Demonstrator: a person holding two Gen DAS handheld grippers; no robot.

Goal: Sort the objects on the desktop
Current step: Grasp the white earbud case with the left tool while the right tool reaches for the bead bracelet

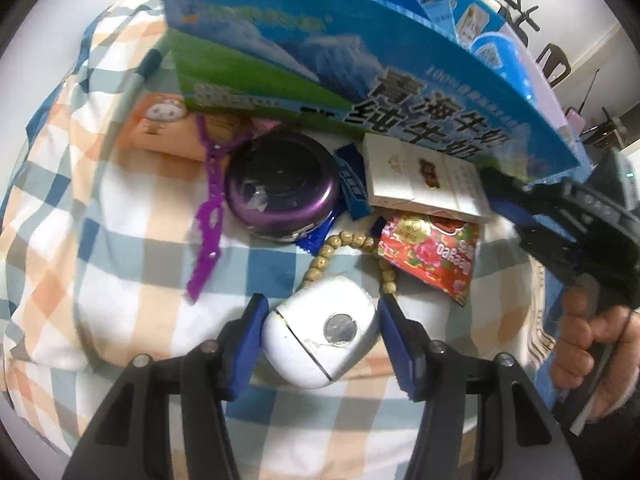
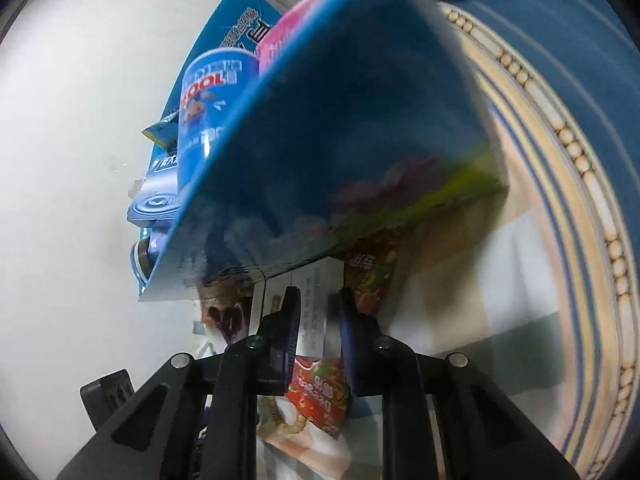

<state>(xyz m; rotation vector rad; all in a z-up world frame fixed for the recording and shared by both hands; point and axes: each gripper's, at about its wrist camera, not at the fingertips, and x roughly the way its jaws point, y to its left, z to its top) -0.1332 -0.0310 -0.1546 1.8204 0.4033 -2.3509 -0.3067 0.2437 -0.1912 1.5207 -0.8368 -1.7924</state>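
Left gripper (image 1: 323, 334) spread around white case (image 1: 320, 336), blue pads just beside it (touching? cannot tell). Right gripper (image 2: 318, 320) pinching white box (image 1: 420, 178) under blue carton's (image 1: 360, 80) low edge. Little open room: purple tin (image 1: 280, 196), beads (image 1: 344, 248), red packet (image 1: 432, 252) crowd checked cloth (image 1: 120, 264).

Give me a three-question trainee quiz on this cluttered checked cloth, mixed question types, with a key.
1. True or false: in the left wrist view, the purple tin lies right of the white box.
2. What sits between the left gripper's fingers? A) white oval case B) red snack packet C) purple clip
3. Fill in: the right gripper is shut on the ___.
Key: 1 false; 2 A; 3 white box.
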